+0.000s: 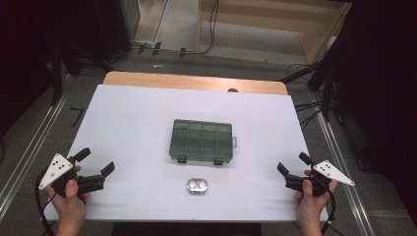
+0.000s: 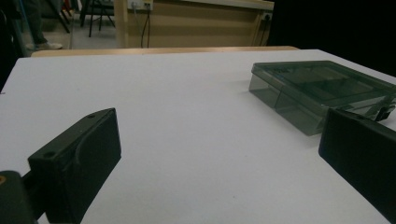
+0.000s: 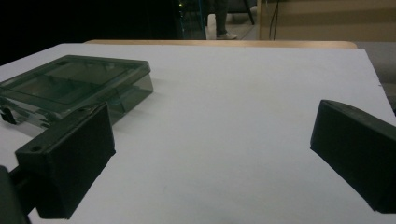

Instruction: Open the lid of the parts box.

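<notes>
Resting on the white table top (image 1: 128,118), the translucent grey-green compartment box (image 1: 201,140) sits near the middle with its lid shut and its two dark latches facing the person. Just in front of it, apart from it, lies a small silvery oval case (image 1: 197,186) with two round hollows. The left gripper (image 1: 96,162) is held in the person's left hand (image 1: 69,196) near the table's near-left corner, its jaws spread wide with nothing between them; in the left gripper view the same box (image 2: 322,91) lies ahead and to the right, well apart from the jaws. The right gripper (image 1: 291,165), held in the right hand (image 1: 311,199) near the near-right corner, is likewise released and holds nothing; in the right gripper view the box (image 3: 74,84) lies ahead to the left, clear of the jaws.
</notes>
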`<state>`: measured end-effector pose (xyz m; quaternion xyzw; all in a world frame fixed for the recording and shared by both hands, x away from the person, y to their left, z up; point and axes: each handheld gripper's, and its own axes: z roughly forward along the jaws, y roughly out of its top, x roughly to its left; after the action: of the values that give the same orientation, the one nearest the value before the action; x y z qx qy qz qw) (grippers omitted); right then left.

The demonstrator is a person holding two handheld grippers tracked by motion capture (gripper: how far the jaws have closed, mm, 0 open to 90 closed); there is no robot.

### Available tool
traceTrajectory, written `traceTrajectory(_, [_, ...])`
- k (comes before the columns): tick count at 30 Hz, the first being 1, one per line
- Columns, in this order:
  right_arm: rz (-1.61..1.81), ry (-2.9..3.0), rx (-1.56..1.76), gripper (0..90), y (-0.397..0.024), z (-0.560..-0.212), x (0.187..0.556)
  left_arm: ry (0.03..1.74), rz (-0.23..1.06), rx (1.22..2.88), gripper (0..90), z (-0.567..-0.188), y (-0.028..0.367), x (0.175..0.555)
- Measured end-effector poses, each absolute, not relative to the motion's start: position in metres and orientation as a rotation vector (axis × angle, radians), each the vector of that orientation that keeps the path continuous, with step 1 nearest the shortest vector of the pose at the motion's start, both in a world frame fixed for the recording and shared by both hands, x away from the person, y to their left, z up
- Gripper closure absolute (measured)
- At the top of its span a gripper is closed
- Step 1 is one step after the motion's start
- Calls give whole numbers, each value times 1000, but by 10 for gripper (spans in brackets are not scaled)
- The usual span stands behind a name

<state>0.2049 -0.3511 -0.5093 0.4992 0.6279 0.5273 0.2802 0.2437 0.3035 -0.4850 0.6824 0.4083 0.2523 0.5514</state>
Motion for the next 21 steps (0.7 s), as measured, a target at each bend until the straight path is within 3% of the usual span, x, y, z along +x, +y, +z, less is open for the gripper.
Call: traceTrajectory(21, [1427,1723,1262,0,-331,-475,203,907,583,1661,0,-460,267,254])
